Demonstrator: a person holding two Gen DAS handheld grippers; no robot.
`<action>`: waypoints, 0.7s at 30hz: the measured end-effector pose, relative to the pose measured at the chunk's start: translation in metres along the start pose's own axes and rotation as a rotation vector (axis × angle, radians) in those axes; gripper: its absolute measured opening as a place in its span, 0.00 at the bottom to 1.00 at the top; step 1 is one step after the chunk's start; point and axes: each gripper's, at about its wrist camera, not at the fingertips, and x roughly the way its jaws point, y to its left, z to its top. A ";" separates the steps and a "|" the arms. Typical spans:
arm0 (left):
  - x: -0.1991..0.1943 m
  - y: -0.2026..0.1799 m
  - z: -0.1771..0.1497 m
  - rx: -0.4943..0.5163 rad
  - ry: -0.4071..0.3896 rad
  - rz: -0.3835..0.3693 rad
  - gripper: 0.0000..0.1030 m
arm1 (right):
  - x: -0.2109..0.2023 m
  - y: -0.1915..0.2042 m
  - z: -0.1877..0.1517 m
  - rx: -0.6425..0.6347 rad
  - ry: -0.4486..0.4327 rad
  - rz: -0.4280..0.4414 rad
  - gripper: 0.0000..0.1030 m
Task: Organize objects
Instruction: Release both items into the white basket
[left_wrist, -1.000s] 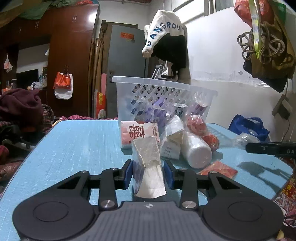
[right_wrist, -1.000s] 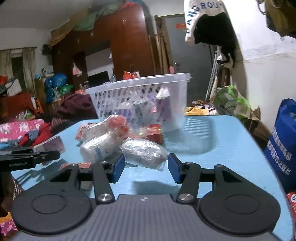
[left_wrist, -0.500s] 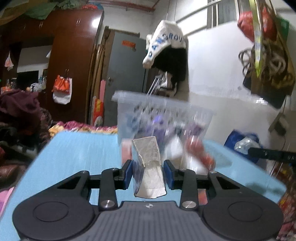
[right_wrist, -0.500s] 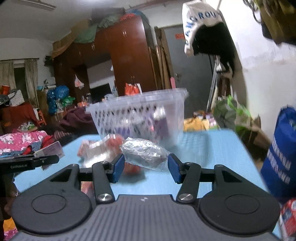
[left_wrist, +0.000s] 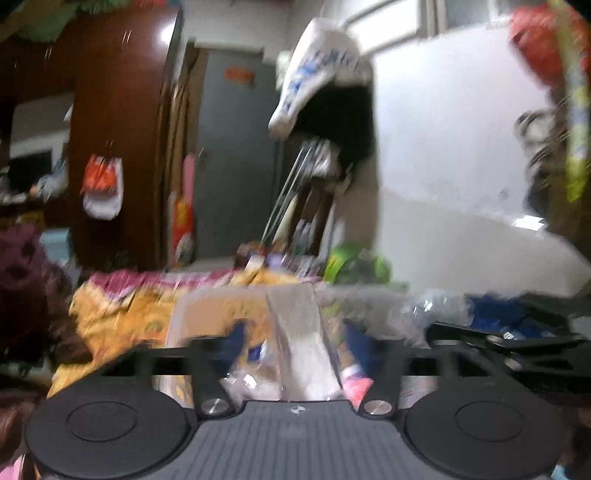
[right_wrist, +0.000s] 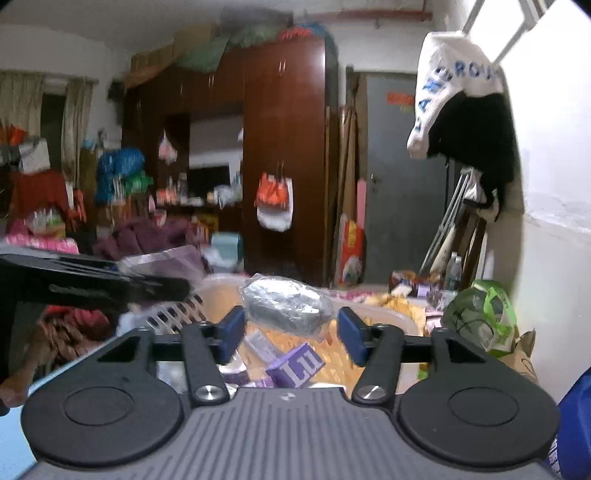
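Observation:
Both grippers hover over the white slatted basket (right_wrist: 173, 314), whose rim also shows in the blurred left wrist view (left_wrist: 207, 295). My left gripper (left_wrist: 295, 339) has its jaws spread apart, and the white paper packet (left_wrist: 299, 343) stands between them without touching the blue pads. My right gripper (right_wrist: 290, 328) has its jaws wider than the silver foil bag (right_wrist: 288, 304), which sits between them above the basket. A purple box (right_wrist: 295, 365) and other packets lie inside the basket. The left gripper shows from the side in the right wrist view (right_wrist: 92, 284).
A dark wooden wardrobe (right_wrist: 284, 158) and a grey door (right_wrist: 402, 184) stand behind. A white and black jacket (right_wrist: 465, 99) hangs on the right wall. A green bag (right_wrist: 480, 317) lies at right. A blue bag (right_wrist: 576, 424) sits at the lower right edge.
Both grippers rose from the blue table and moved forward over the basket. Both sets of jaws opened wider around their loads. The left view became blurred with motion.

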 end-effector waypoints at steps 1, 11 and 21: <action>0.001 0.003 -0.004 -0.011 0.003 0.007 0.80 | 0.003 0.000 -0.002 0.008 0.013 -0.008 0.80; -0.121 -0.026 -0.130 0.035 -0.083 -0.111 0.96 | -0.108 -0.005 -0.100 0.147 -0.050 0.017 1.00; -0.123 -0.061 -0.200 0.112 0.018 -0.147 0.96 | -0.078 0.001 -0.126 0.148 0.121 0.067 1.00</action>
